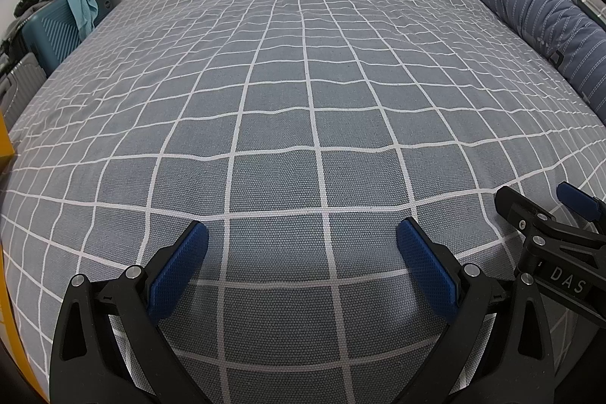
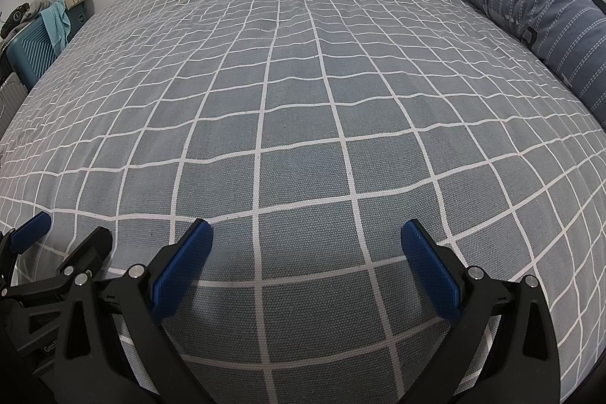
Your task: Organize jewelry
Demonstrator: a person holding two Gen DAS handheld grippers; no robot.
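Jewelry is what I have to sort, but I can't see any of it in either view, so it must be somewhere outside what my cameras catch. I think it will be small, light and a bit slippery, and thin chains will flop and tangle, so I would pinch each piece gently at its thickest part, like a clasp or a ring band. In front of me is only the bed cover (image 1: 303, 124), grey-blue with white grid lines, soft and a little wrinkled. My left gripper (image 1: 302, 237) hangs low over it with its blue pads (image 1: 178, 271) spread wide apart, holding nothing. My right gripper (image 2: 306, 237) is just beside it, also spread wide with nothing between its pads. I may be touching the cloth, but the bendy lens makes that hard to tell. Farther off on the right lies a blue striped pillow (image 1: 538, 10). On the left, past the bed edge, stands a teal suitcase (image 1: 49, 33) with a cloth (image 1: 81, 6) draped on it. A yellow thing (image 1: 5, 142) peeks in at the left edge.
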